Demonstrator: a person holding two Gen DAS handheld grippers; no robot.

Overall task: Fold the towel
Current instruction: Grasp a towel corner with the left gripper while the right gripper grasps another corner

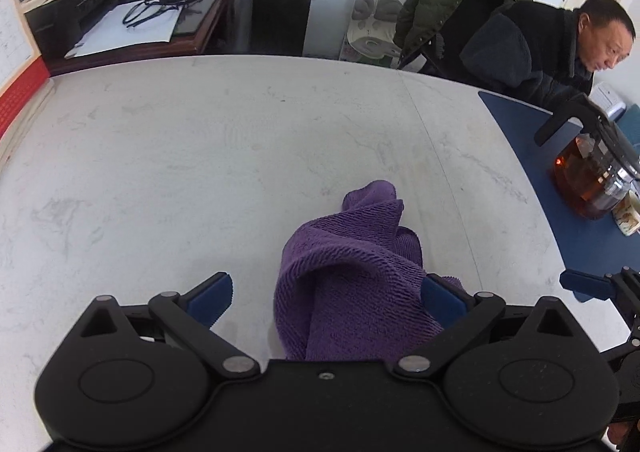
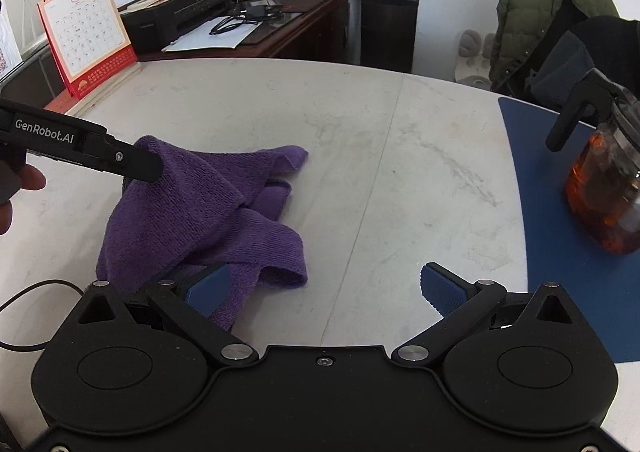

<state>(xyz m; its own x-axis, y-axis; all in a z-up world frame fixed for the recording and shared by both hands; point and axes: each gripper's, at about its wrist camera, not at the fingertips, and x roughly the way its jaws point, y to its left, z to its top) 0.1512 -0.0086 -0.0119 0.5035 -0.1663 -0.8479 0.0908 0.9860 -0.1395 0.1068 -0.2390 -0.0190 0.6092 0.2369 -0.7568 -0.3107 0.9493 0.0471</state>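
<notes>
A purple towel (image 2: 200, 208) lies crumpled on the white marble table (image 2: 360, 140). In the left wrist view the towel (image 1: 348, 284) is draped up between my left gripper's (image 1: 328, 294) wide-open blue pads, resting against the right pad (image 1: 442, 298). The left pad is clear of it. In the right wrist view the left gripper (image 2: 136, 164) sits high against the raised towel corner. My right gripper (image 2: 326, 288) is open and empty, its left pad (image 2: 210, 288) over the towel's near edge, its right pad above bare table.
A glass teapot of dark tea (image 2: 604, 188) stands on a blue mat (image 2: 552, 212) at the right. A desk calendar (image 2: 86, 36) stands at the table's far left. A seated man (image 1: 560, 48) is behind the far right edge. A cable (image 2: 24, 300) trails at left.
</notes>
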